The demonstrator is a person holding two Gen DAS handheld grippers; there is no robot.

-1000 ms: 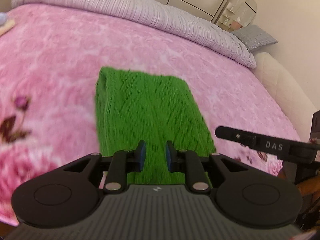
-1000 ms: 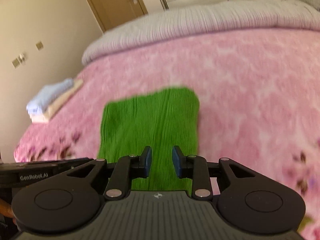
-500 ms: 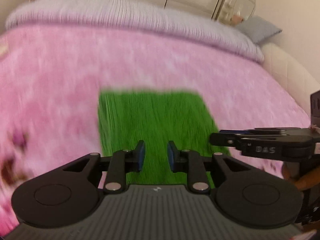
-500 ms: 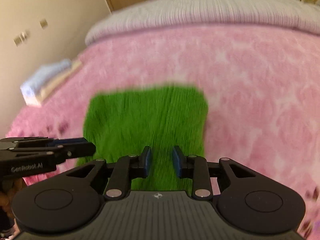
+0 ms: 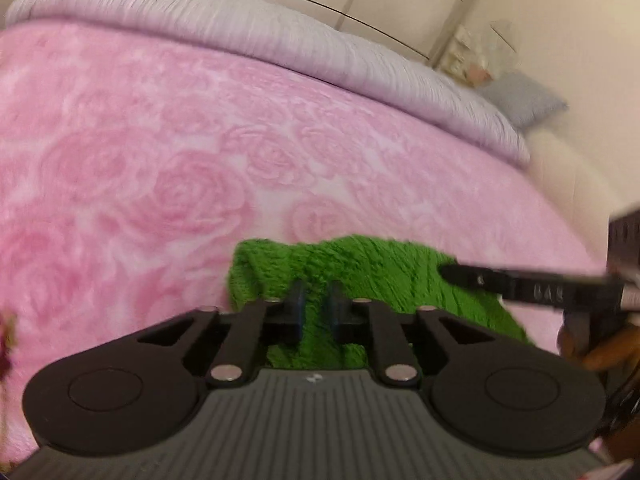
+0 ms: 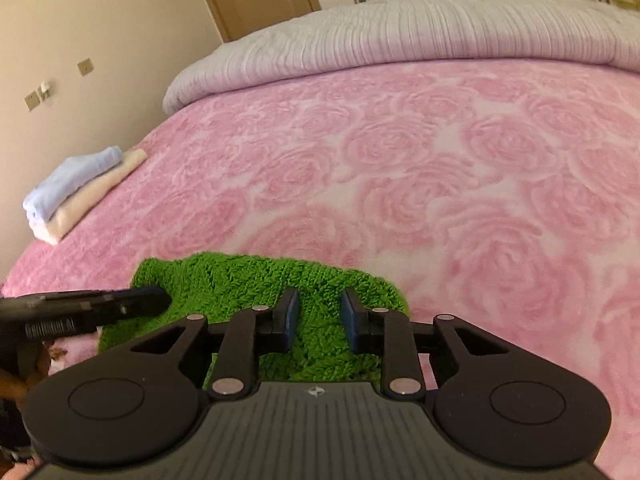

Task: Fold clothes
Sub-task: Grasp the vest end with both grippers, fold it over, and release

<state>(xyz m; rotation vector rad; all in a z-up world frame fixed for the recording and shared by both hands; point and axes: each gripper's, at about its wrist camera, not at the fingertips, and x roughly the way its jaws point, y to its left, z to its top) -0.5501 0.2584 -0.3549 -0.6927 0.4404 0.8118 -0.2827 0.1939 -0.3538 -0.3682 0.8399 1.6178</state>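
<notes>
Since a moment ago: both my tongs have dropped low and close over the green knit; it fills less of each view now and its far edge looks bunched up, not flat.
Green knit: lies on the pink rose blanket, near the bed edge where I stand, already folded down to a compact block. I judge one more fold is due, taken from this near side.
Left tongs: fingers spread a little, with knit showing in the gap; nothing pinched that I can see. They sit over the left part of the knit to take that side.
Right tongs: fingers spread a bit wider, above the right part of the knit, also holding nothing. One tool per side keeps the edge level when lifted.
Folded pile: pale blue on cream, well apart at the far left of the blanket, likely where finished pieces go.
Grey quilt: rolled back along the head of the bed.
</notes>
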